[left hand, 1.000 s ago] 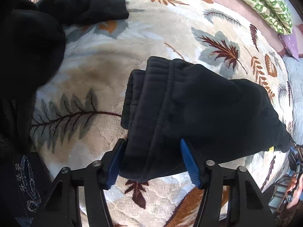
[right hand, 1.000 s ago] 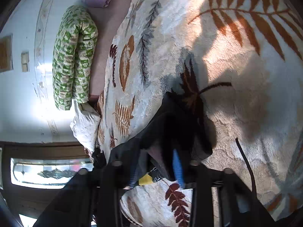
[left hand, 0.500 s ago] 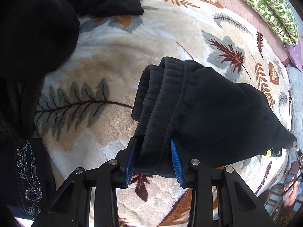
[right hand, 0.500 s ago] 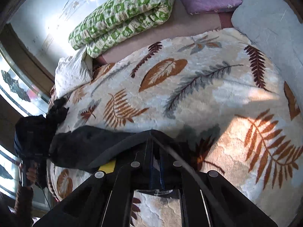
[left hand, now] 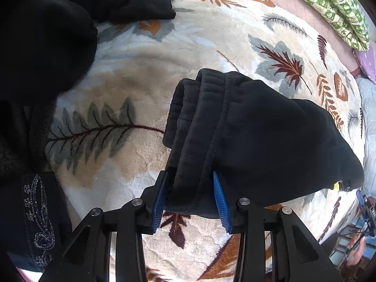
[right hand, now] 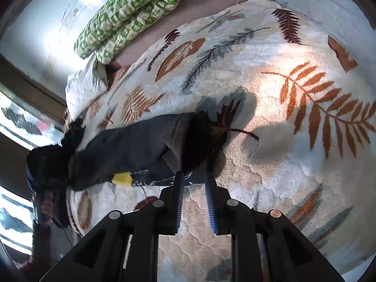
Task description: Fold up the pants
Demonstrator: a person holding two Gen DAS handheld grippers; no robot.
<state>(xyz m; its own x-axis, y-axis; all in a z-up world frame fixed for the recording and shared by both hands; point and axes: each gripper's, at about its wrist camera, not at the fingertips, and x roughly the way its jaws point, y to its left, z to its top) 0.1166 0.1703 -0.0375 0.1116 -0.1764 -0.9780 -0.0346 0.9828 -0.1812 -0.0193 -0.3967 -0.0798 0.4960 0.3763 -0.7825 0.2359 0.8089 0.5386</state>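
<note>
Left gripper astride pants (waistband-first)

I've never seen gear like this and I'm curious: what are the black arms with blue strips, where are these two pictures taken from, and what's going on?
There is no robot here. A person holds tongs in each hand, each with a fisheye camera looking along its fingers. One picture is from the left tongs, the other from the right tongs. Black pants, partly folded, lie on a leaf-patterned blanket. Other dark clothes sit nearby, with a green quilt beyond. The left tongs clasp the waistband fold, their jaws just eased slightly wider. The right tongs have just opened, with nothing between them.
</note>
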